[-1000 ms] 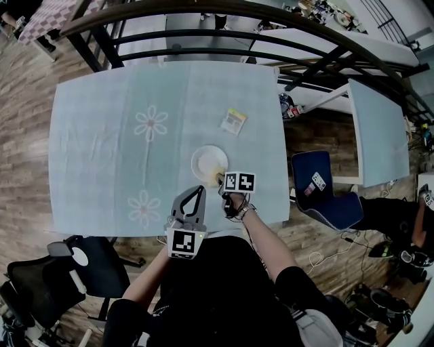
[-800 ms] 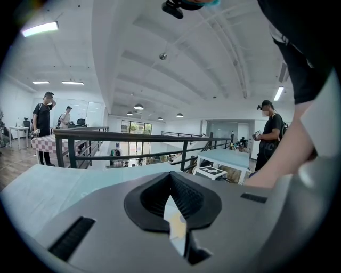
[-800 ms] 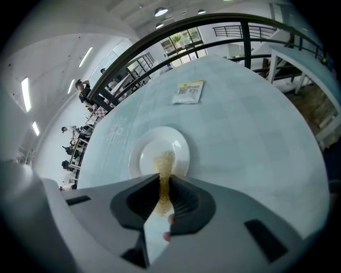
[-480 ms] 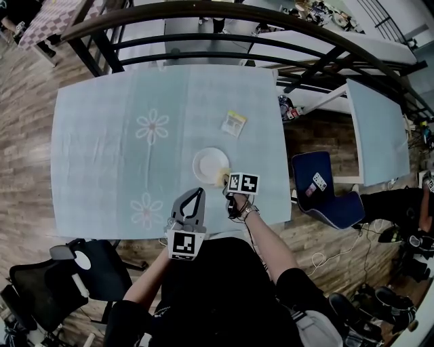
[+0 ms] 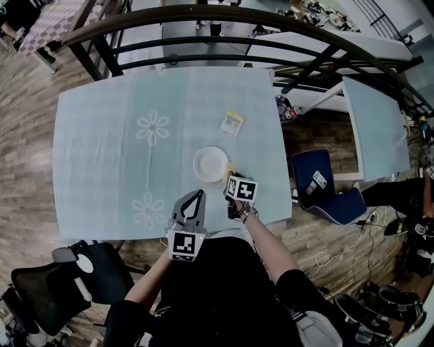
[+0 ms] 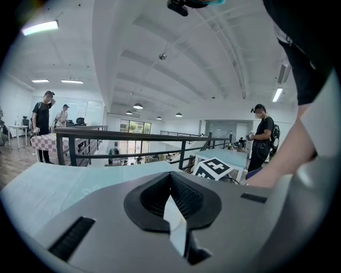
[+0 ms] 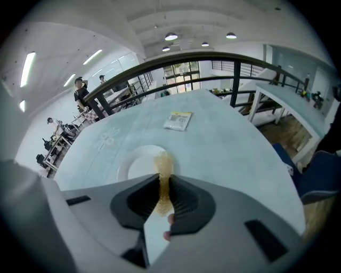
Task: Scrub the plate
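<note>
Plate [image 5: 211, 163], white and round, lies flat on the counter [image 5: 102, 149], which is covered with a pale blue cloth printed with faint flowers. It sits toward the counter's near right part, between the person and a small yellow-and-white packet [image 5: 232, 122] that lies well apart from it, farther back.

The right gripper [image 5: 230, 177] is at the plate's near right rim, its jaws pinching a yellow scrubbing sponge [image 7: 162, 178] that stands up between them. In the right gripper view the sponge's far end overlaps the plate's near rim [image 7: 139, 162]; it seems to touch there, though the angle does not settle it.

The left gripper [image 5: 196, 195] is held over the counter's near edge, just beside the right one and short of the plate. Its jaws are pressed together with nothing between them [image 6: 170, 178].

A dark curved railing [image 5: 203, 13] runs behind the counter, and a blue chair [image 5: 319, 183] stands to its right.
</note>
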`<state>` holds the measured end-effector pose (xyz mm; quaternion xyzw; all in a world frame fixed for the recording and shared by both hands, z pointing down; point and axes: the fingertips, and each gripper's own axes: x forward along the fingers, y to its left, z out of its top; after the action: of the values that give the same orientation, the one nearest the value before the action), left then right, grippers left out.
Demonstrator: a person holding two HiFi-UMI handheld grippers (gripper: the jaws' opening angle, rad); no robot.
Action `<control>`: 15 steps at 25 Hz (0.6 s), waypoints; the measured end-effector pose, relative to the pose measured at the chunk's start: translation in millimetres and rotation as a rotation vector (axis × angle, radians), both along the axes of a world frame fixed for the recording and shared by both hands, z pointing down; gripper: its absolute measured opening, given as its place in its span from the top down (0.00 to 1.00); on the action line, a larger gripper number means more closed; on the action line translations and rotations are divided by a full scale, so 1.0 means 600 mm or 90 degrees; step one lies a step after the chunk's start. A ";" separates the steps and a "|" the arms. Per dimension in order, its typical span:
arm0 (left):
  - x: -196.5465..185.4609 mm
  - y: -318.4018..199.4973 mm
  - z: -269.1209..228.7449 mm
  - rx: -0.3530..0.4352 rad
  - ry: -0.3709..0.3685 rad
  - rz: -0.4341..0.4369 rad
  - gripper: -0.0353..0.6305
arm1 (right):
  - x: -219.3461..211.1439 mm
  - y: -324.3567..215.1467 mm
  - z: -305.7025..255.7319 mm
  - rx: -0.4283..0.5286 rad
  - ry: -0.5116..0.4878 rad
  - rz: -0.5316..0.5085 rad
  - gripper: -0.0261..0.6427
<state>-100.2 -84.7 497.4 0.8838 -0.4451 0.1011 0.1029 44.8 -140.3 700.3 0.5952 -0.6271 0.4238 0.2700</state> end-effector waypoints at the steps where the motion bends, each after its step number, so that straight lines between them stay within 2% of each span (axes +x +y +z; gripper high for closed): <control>1: 0.001 0.005 0.001 -0.004 0.004 0.001 0.93 | -0.002 0.002 -0.010 0.023 0.005 -0.004 0.88; 8: 0.026 0.036 0.004 -0.005 0.014 0.032 0.93 | -0.014 0.022 -0.114 0.208 0.017 -0.013 0.88; 15: 0.041 0.057 -0.013 0.009 0.021 0.059 0.93 | -0.041 0.059 -0.236 0.360 0.014 -0.068 0.88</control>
<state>-75.5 -50.4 489.6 0.9057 -0.4027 0.0881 0.0993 20.3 -104.8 558.8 0.6173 -0.7480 0.2110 0.1221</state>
